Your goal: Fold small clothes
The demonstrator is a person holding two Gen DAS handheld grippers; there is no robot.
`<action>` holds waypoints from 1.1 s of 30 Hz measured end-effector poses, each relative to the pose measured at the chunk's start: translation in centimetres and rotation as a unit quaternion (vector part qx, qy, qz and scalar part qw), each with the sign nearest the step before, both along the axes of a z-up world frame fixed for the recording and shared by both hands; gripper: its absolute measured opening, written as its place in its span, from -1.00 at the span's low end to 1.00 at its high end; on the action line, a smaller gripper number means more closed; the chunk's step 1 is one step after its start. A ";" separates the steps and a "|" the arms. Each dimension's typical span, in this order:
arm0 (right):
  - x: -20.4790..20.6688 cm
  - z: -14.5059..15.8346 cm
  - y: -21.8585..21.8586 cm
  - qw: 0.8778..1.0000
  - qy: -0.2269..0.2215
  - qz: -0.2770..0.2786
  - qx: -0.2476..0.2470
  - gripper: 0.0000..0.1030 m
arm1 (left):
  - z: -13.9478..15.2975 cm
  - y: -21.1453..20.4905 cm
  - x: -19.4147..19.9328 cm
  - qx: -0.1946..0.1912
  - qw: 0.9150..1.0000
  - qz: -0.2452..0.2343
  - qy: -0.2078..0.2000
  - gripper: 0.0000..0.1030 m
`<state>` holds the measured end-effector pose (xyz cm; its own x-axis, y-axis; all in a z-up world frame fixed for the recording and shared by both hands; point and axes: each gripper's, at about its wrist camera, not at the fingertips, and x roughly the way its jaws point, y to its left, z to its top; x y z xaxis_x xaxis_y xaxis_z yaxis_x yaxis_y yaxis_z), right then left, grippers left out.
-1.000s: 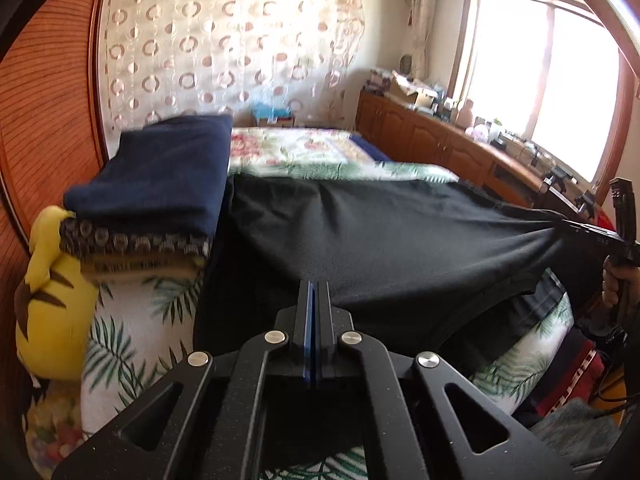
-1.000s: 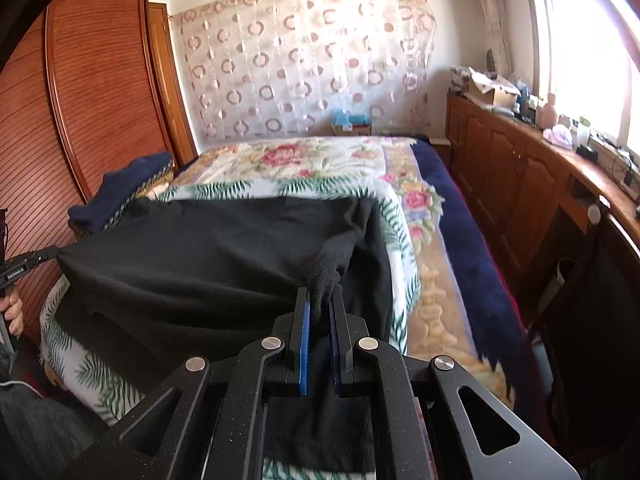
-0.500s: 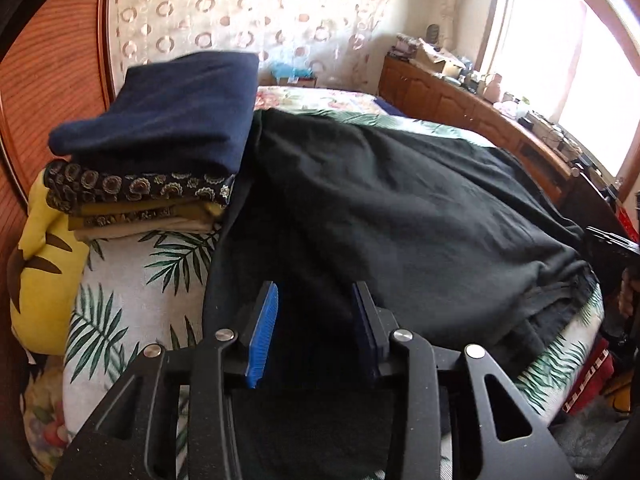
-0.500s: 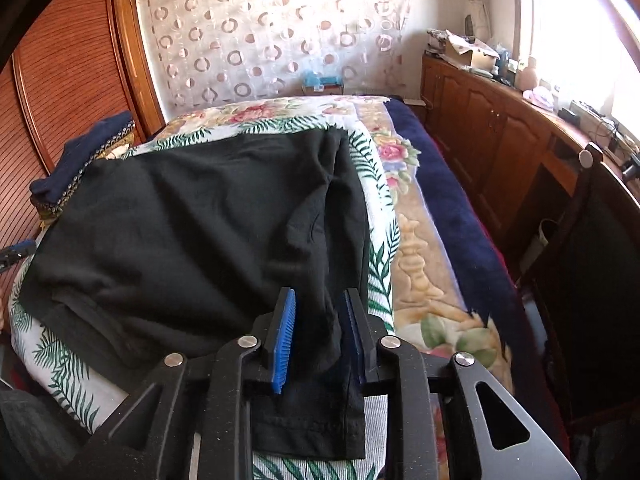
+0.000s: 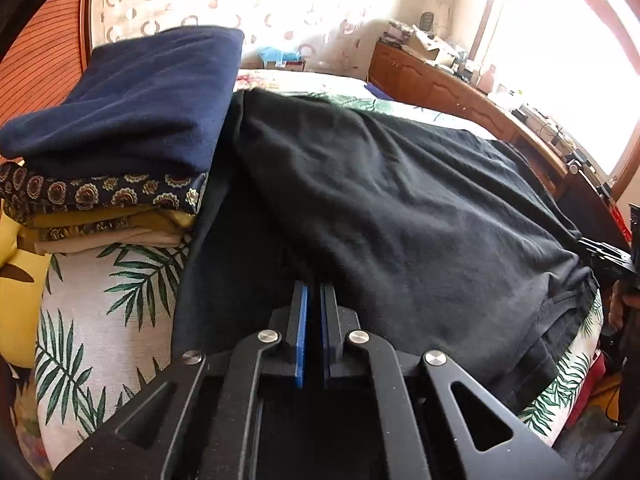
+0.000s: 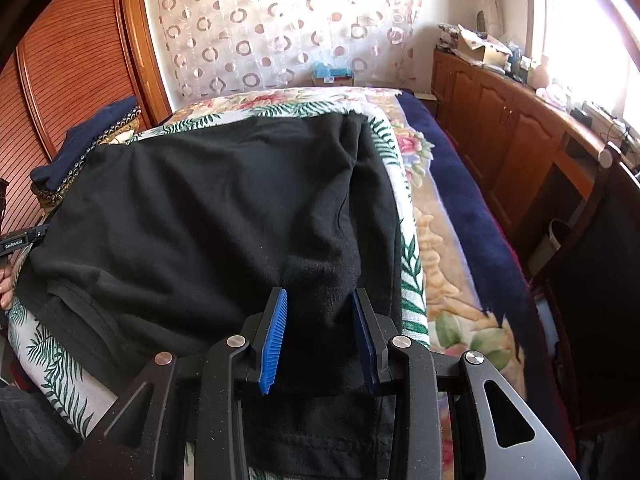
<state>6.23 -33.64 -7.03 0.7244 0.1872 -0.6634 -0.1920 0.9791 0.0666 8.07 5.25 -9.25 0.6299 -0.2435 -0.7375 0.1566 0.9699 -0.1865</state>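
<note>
Across the near part of the bed (image 6: 452, 216), a black garment (image 6: 208, 216) lies spread over the palm-leaf sheet (image 5: 104, 300), with one sleeve running down toward the near right corner and its hem hanging over the near edge. On the right, the right gripper (image 6: 320, 312) stands partly open astride that sleeve; the cloth lies between the blue pads (image 6: 276, 332), which do not press on it. On the left, the left gripper (image 5: 313, 312) has just been closing, and its jaws now stand nearly together with only a thin slot between the pads, low over the garment's near left part; whether cloth is pinched in that slot cannot be told. Just left of the garment, at the far left of the bed, sits a stack of folded clothes (image 5: 120, 136) with a navy piece on top and patterned pieces under it. Beside the stack, at the left edge, lies a yellow plush toy (image 5: 16, 292). Along the right wall runs a wooden cabinet (image 6: 516, 148) under the bright window.
</note>
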 end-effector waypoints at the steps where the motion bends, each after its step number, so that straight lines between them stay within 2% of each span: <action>1: 0.1 -0.1 0.0 1.000 0.001 0.000 0.000 -0.34 | 0.5 0.1 -0.4 -0.001 1.000 0.000 -0.012 -0.89; 6: 0.4 -0.2 -0.5 1.000 0.004 -0.005 0.005 -0.34 | 3.8 1.6 -3.8 -0.016 0.997 0.035 -0.070 -0.90; 9: 0.3 -0.3 -0.8 1.000 0.006 -0.007 0.008 -0.34 | 4.0 2.1 -4.9 0.009 0.996 0.048 -0.070 -0.90; 13: -0.1 0.1 -0.6 1.000 -0.001 -0.008 0.012 -0.34 | 3.6 2.2 -5.0 0.006 0.997 0.045 -0.058 -0.88; 17: -0.5 0.6 -0.3 1.000 -0.010 -0.005 0.007 -0.34 | 3.5 1.9 -5.1 0.017 0.996 0.054 -0.064 -0.54; 19: -0.6 0.8 -0.2 1.000 -0.014 -0.003 0.002 -0.34 | 3.5 2.1 -5.3 0.013 0.996 0.055 -0.067 -0.10; 20: -0.7 1.0 -0.1 1.000 -0.017 -0.002 -0.001 -0.34 | 3.6 2.2 -5.3 0.011 0.996 0.055 -0.068 -0.04; 22: -0.8 1.2 0.0 1.000 -0.020 0.000 -0.001 -0.34 | 3.6 2.2 -5.3 0.011 0.996 0.055 -0.067 0.29; 23: -0.8 1.2 0.2 1.000 -0.022 0.002 0.000 -0.30 | 3.5 2.3 -5.2 0.011 0.996 0.055 -0.066 0.35; 24: -0.9 1.1 0.3 1.000 -0.024 0.002 0.001 -0.15 | 3.4 2.3 -5.1 0.013 0.996 0.056 -0.064 0.45; 26: -1.0 0.9 0.7 1.000 -0.026 0.008 0.002 -0.05 | 3.2 2.3 -5.0 0.018 0.996 0.062 -0.062 0.49; 33: -0.8 -0.2 2.2 0.999 -0.027 0.018 -0.012 -0.02 | 2.1 2.0 -4.5 0.024 0.997 0.062 -0.045 0.49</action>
<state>5.39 -31.41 -7.25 0.7523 0.1991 -0.6280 -0.2305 0.9725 0.0323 3.58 7.23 -7.10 0.7177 -0.1243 -0.6852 0.0481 0.9904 -0.1292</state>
